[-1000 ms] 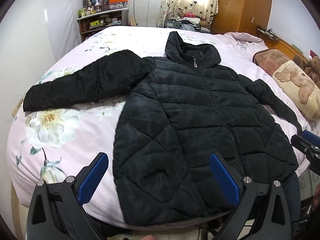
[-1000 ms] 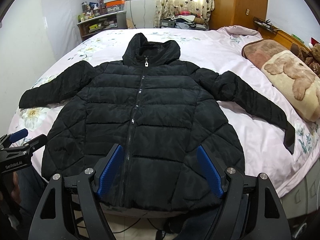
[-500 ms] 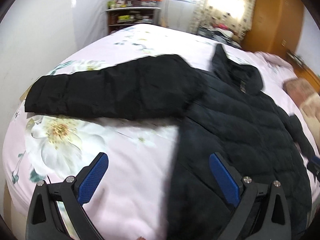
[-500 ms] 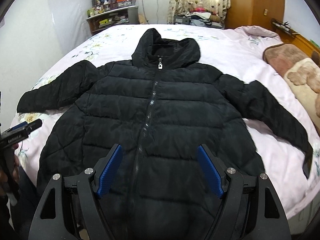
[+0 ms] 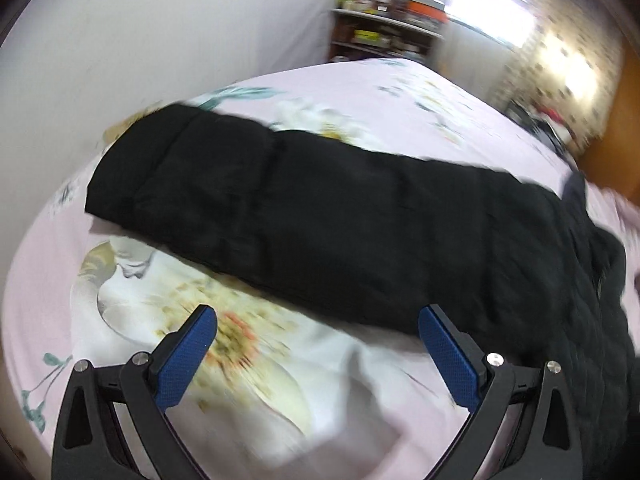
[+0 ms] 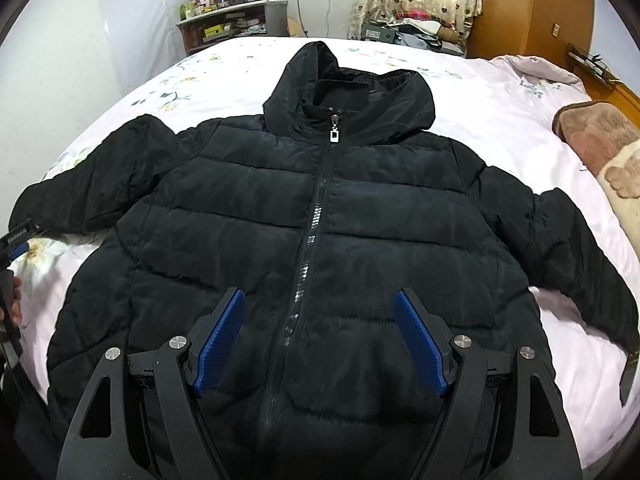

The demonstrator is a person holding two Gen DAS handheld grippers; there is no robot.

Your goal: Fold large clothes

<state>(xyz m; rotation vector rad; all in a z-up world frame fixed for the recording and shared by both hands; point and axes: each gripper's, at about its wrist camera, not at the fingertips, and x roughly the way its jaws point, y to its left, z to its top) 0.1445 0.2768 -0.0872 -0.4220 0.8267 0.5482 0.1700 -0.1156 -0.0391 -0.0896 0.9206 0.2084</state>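
A black hooded puffer jacket [image 6: 320,220] lies flat, front up and zipped, on a pink floral bed, sleeves spread out. My right gripper [image 6: 320,320] is open and empty above the jacket's lower front, straddling the zipper. My left gripper [image 5: 318,340] is open and empty above the sheet, just short of the jacket's left sleeve [image 5: 300,216], which lies across the view. The left gripper also shows at the left edge of the right wrist view [image 6: 16,240], near the sleeve's cuff.
The bed sheet [image 5: 280,380] has large flower prints. A brown and cream pillow [image 6: 600,140] lies at the bed's right side. A cluttered shelf [image 6: 228,20], curtains and a wooden wardrobe [image 6: 532,4] stand behind the bed. A white wall [image 5: 140,40] is on the left.
My left gripper has swung left from the jacket's hem toward the left sleeve and closer to the bed. My right gripper has moved forward over the jacket's body.
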